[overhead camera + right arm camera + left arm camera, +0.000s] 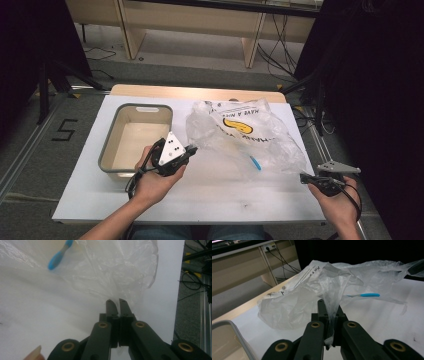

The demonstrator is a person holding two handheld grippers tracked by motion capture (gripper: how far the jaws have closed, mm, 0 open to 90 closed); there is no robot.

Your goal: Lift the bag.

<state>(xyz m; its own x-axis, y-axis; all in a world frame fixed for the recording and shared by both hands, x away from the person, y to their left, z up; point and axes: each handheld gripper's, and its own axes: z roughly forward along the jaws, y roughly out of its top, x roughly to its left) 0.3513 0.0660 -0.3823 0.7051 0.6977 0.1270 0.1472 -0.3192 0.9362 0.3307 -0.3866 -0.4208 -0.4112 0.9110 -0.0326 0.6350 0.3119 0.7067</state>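
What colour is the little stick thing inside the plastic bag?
Bright blue handle, clearest in the left gripper view.

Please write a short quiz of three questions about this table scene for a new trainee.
1. True or false: the left tool is shut on a fold of the plastic bag.
2. Which thing lies inside the bag? A) blue-handled toothbrush B) spoon C) pen
3. What stands left of the bag in the high view?

Key:
1. True.
2. A.
3. An empty bin.
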